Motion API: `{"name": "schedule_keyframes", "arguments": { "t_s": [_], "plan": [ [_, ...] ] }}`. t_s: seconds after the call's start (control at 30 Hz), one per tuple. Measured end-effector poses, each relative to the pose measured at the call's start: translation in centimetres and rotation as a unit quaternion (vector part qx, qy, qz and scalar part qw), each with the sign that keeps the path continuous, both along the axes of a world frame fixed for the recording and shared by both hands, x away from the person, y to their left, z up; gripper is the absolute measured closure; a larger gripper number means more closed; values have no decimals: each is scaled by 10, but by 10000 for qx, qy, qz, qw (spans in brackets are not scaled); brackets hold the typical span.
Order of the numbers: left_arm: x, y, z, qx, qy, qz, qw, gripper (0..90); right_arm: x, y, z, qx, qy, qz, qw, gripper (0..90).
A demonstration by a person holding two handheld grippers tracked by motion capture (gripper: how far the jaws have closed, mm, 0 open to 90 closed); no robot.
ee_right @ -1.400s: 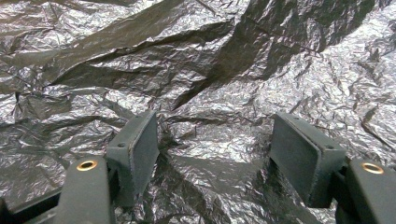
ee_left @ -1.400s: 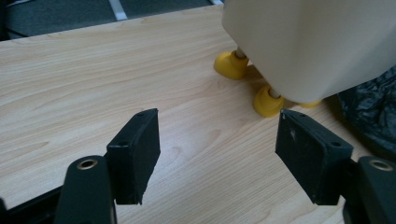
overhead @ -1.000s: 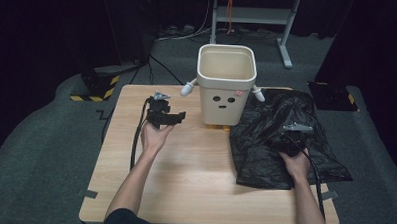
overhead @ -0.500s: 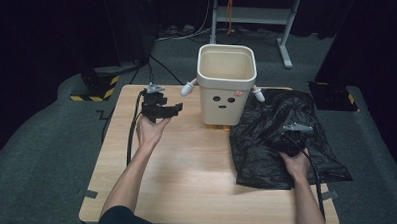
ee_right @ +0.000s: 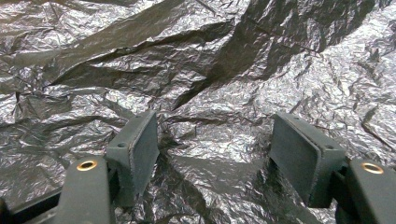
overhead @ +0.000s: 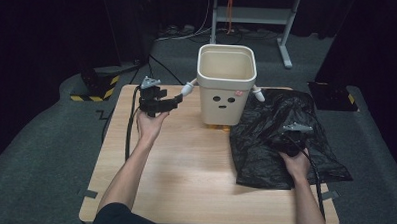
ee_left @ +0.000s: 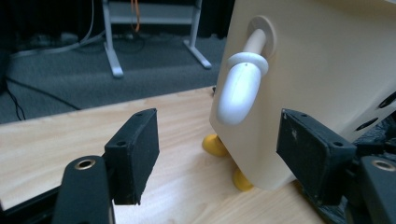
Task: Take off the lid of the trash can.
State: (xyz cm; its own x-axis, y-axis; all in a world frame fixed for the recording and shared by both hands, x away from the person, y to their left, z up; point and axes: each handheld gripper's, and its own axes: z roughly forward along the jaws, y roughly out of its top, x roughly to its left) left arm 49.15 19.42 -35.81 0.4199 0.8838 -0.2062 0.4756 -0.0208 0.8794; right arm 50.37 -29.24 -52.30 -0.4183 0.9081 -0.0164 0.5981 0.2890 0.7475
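A cream bin [overhead: 226,85] with a dotted face, small white arms and yellow feet stands at the back middle of the wooden table [overhead: 184,171]. My left gripper [overhead: 175,100] is held above the table just left of the bin, jaws open and pointing at its white arm [ee_left: 240,88]; nothing is between the pads. A crumpled black plastic bag [overhead: 280,137] lies flat on the right side of the table. My right gripper [overhead: 290,140] rests low over the bag [ee_right: 210,79], jaws open, with the film lying beneath and between them, not pinched.
The bin's yellow feet [ee_left: 215,144] lift it slightly off the wood. Beyond the table, a grey metal stand [overhead: 252,16] and cables lie on the carpet. A yellow-black striped box [overhead: 95,86] sits off the back left corner. Bare wood spreads across the front middle.
My left gripper has risen and moved a little back along the bin's left side. The right gripper and the bag have stayed where they were.
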Motion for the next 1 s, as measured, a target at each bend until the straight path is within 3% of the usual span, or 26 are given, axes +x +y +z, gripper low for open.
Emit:
{"name": "schedule_keyframes", "arguments": {
  "t_s": [0.17,0.3,0.4,0.57,0.67,0.73,1.0],
  "plan": [
    [0,2,11,-3,228,-2,9997,303,0,0,0,-1,0,3,10000,320],
    [1,-2,26,394,475,-50,9981,362,0,0,0,3,2,-3,10000,321],
    [1,-6,38,575,328,19,9978,370,0,0,0,3,2,-2,10000,321],
    [1,-5,57,496,125,33,9987,382,0,0,0,2,3,-1,10000,321],
    [4,-5,66,421,130,20,9990,372,0,0,0,4,-5,8,10000,321],
    [6,-7,72,493,137,8,9987,375,0,0,0,-4,-3,3,10000,321],
    [17,-14,90,472,60,-339,9983,381,0,0,0,3,4,-2,10000,321]
  ]
}}
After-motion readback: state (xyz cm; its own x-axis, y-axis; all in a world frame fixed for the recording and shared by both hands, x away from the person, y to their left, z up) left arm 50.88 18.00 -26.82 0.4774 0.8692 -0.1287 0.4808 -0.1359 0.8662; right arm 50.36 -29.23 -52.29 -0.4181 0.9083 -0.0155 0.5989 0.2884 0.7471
